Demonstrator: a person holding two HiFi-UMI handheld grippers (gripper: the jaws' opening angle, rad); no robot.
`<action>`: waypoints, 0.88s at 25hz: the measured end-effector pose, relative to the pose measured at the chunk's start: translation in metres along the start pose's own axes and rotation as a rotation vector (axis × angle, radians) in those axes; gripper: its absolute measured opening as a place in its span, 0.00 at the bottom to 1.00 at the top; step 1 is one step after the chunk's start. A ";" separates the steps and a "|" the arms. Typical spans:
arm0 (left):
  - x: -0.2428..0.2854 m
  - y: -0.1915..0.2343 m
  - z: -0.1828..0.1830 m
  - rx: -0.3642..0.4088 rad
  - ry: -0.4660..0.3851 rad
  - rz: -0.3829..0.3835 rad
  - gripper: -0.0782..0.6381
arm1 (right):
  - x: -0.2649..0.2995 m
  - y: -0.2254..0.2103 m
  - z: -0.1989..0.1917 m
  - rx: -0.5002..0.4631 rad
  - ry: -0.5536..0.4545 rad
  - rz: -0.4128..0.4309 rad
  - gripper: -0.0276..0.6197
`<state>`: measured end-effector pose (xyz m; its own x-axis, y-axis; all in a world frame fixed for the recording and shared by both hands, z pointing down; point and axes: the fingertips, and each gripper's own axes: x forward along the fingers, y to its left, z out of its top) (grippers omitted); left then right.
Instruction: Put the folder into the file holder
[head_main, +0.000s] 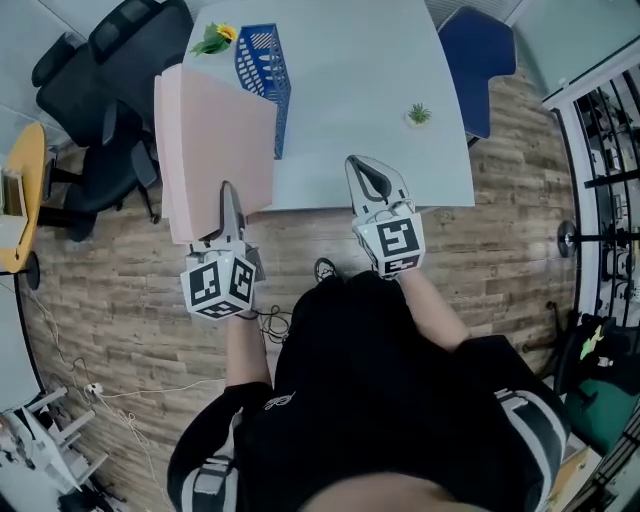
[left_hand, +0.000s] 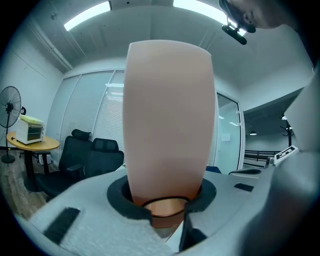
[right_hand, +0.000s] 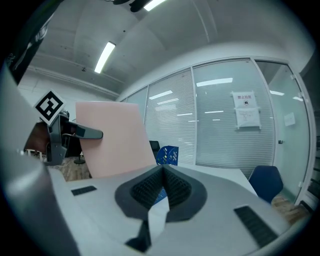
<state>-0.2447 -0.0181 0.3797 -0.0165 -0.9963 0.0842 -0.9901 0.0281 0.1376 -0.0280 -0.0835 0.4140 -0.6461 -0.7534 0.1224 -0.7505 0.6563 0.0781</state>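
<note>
Wood flooring spread under a white table (head_main: 380, 120), where the blue holder (head_main: 262, 62) stood near the far left corner with nothing in it that we could see. We had the pink folder (head_main: 215, 150) clamped by its near edge in our left gripper (head_main: 229, 197), whose jaws pressed on it from both sides. The folder was raised off the table at its near left edge, on our side of the holder and not yet in it. Our right gripper (head_main: 360, 166) hovered over the table's near edge with its jaws together and nothing between them. We judged the pickup done and the task roughly half complete. What remained was to carry the folder to the holder, line its edge up with the open top, slide it in and let go.
</note>
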 end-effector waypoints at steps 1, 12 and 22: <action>0.005 0.000 -0.001 -0.001 0.004 0.002 0.29 | 0.006 -0.001 0.001 -0.001 0.000 0.007 0.05; 0.061 0.002 -0.004 -0.004 0.014 0.074 0.29 | 0.079 -0.026 0.000 0.000 0.006 0.154 0.05; 0.090 -0.002 0.006 0.031 -0.033 0.195 0.29 | 0.118 -0.054 0.003 -0.019 -0.010 0.311 0.05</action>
<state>-0.2455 -0.1080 0.3807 -0.2126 -0.9743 0.0743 -0.9715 0.2189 0.0911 -0.0640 -0.2076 0.4216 -0.8455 -0.5168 0.1341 -0.5140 0.8558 0.0572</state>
